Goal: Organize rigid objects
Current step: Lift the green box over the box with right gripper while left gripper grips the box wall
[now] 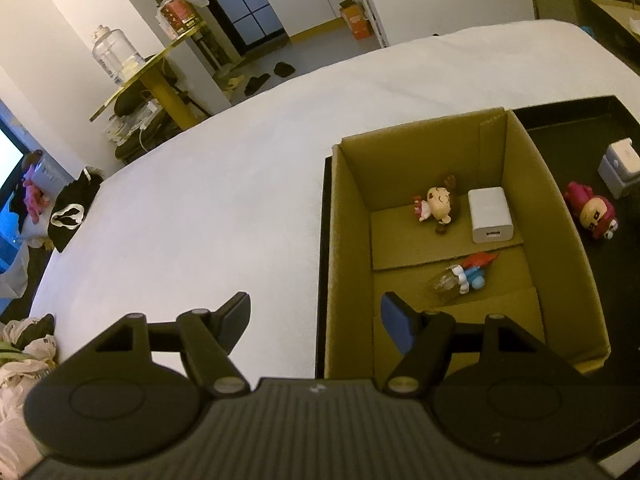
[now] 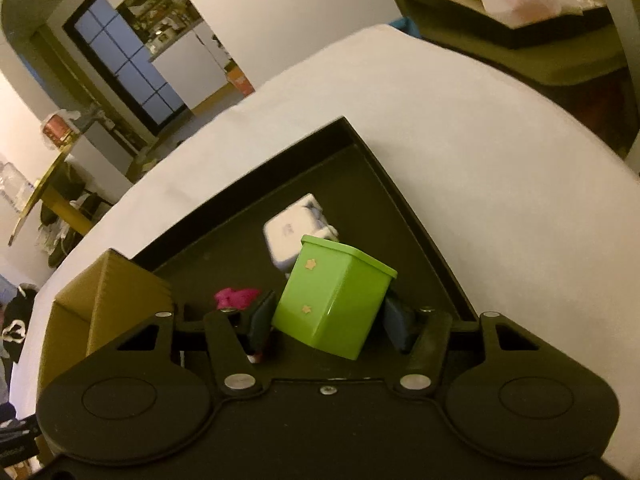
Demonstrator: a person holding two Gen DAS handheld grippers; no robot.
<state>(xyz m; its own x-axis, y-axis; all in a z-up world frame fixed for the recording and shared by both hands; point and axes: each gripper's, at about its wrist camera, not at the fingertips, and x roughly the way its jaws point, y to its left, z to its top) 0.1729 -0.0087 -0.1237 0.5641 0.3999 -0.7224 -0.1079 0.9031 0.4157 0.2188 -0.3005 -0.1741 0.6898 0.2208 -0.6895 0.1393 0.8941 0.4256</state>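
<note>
Your right gripper (image 2: 328, 316) is clamped on the green cup (image 2: 334, 294), which sits tilted between the jaws above the black tray (image 2: 400, 184). Beyond the cup, a white cube (image 2: 286, 236) lies on the tray floor, and a pink toy (image 2: 236, 296) shows just left of the cup, partly hidden by the finger. The box (image 2: 108, 292) stands at the tray's left end.

Your left gripper (image 1: 316, 316) hangs with its jaws wide apart and nothing between them, over the box's (image 1: 560, 248) near left wall. Inside the box lie a doll (image 1: 438, 206), a white charger (image 1: 490, 214) touching it, and a blue-and-red figure (image 1: 472, 272) nearer you. Right of the box, on the tray (image 1: 568, 120), sit the pink toy (image 1: 594, 212) and white cube (image 1: 620, 164).
</note>
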